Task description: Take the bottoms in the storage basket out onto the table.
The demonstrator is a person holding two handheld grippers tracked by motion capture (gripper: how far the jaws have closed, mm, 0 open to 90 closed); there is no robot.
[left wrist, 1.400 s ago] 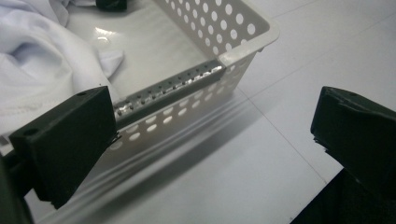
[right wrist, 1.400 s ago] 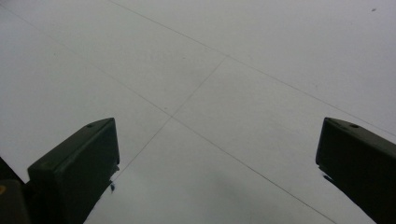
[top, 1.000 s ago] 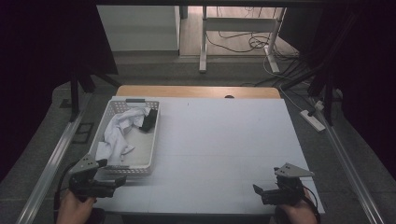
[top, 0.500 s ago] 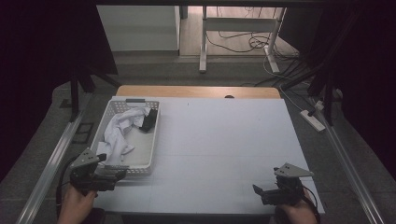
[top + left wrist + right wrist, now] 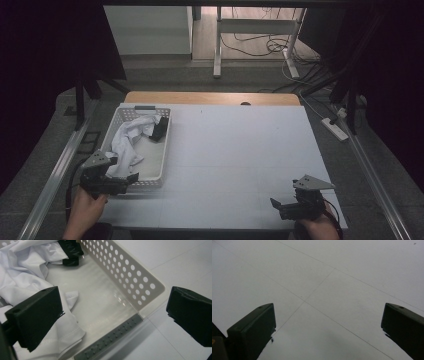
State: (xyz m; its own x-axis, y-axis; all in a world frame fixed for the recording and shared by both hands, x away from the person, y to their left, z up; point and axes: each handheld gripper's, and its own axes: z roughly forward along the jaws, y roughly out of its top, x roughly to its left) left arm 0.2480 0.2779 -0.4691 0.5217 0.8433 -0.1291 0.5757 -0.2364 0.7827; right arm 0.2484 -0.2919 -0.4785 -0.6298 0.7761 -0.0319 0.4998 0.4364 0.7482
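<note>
Left gripper (image 5: 131,178): has moved in from the surface's (image 5: 240,150) near-left edge to the basket's (image 5: 112,131) near corner over the last second; fingers (image 5: 35,312) wide apart, straddling the rim, holding nothing. 
Basket contents: white cloth (image 5: 27,267), untouched; dark item (image 5: 71,252) at the far end. 
Right gripper (image 5: 276,204): unmoved, fingers apart over bare surface. 
Judgement: a reach for the cloth is beginning.
</note>
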